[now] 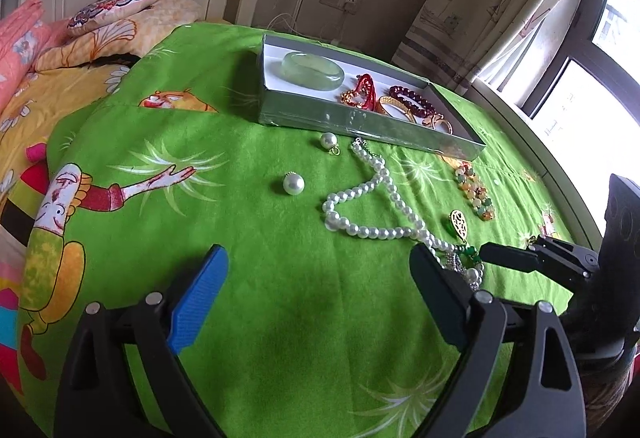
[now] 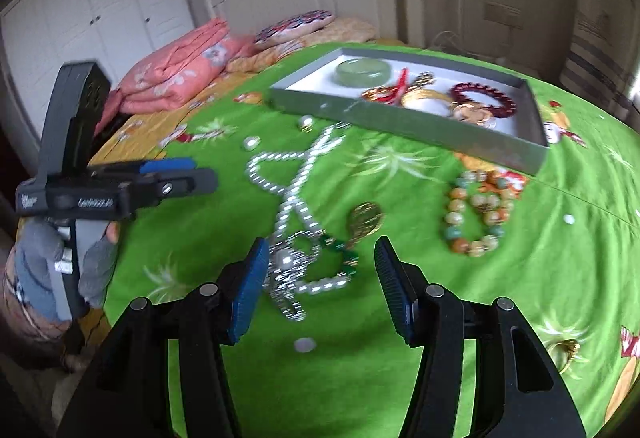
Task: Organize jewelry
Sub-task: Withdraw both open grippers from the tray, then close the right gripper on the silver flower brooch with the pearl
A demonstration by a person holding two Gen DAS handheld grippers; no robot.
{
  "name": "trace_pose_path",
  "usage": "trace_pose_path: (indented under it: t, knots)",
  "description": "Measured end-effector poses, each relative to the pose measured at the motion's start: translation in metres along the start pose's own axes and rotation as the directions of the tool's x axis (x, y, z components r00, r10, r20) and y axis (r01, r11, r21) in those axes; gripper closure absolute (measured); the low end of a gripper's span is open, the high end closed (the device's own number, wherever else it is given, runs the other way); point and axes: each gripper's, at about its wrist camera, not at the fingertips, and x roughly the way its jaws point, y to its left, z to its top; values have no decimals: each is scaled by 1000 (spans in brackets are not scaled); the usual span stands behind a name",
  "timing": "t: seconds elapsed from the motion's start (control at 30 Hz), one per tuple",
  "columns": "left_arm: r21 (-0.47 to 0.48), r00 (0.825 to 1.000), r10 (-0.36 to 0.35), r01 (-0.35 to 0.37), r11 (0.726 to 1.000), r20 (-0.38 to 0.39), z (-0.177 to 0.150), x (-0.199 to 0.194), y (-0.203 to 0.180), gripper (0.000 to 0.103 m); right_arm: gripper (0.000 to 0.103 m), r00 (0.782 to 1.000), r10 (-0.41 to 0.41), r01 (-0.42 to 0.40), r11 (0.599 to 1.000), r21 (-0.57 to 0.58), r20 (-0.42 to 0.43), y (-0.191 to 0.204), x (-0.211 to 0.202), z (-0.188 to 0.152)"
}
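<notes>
The long white pearl necklace lies in loops on the green printed bedcover, near the grey cardboard tray of bracelets. The left gripper stands wide and empty; the right gripper is half open above the necklace's end, gripping nothing.

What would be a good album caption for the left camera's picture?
Open left gripper hovers over a pearl necklace on green bedding, near the half-filled jewelry tray.

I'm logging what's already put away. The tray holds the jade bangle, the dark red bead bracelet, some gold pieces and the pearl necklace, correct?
Not quite. The pearl necklace is not in the tray; it lies on the green cloth in front of it, as the left wrist view shows. The jade bangle, the dark red bead bracelet and the gold pieces are in the tray.
</notes>
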Motion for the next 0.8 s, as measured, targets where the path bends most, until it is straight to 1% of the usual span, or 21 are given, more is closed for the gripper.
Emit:
trace_pose_path:
  t: [0.07, 0.13, 0.2, 0.33, 0.43, 0.53, 0.6, 0.67, 0.8]
  knots:
    - [0, 1000, 0, 0, 1000, 0, 0, 0, 0, 12, 49, 1000, -11, 10, 998, -56, -23, 15, 5, -1]
    - [0, 1000, -3, 3, 1000, 0, 0, 0, 0, 11, 50, 999, 12, -13, 998, -57, -32, 18, 8, 0]
    - [0, 1000, -3, 3, 1000, 0, 0, 0, 0, 11, 54, 999, 8, -11, 998, -54, -54, 18, 13, 0]
    - [-2, 1000, -4, 4, 1000, 1, 0, -1, 1, 11, 54, 997, 3, -7, 998, -58, -78, 19, 18, 2]
    - [-2, 1000, -6, 6, 1000, 1, 0, 0, 1, 11, 54, 995, -30, 22, 996, -81, -99, 25, 22, 5]
    - [-3, 1000, -9, 9, 1000, 2, 0, -1, 0, 11, 54, 988, -91, 75, 989, -131, -121, 35, 28, 10]
    - [-4, 1000, -12, 12, 1000, 5, 0, -2, 0, 11, 69, 989, -92, 77, 988, -135, -116, 35, 29, 11]
    - [-6, 1000, -15, 15, 1000, 4, 0, -2, 0, 11, 72, 990, -93, 78, 987, -140, -102, 34, 27, 9]
    - [-7, 1000, -16, 16, 1000, 4, 0, -2, 1, 11, 73, 996, -71, 65, 993, -101, -56, 24, 17, 3]
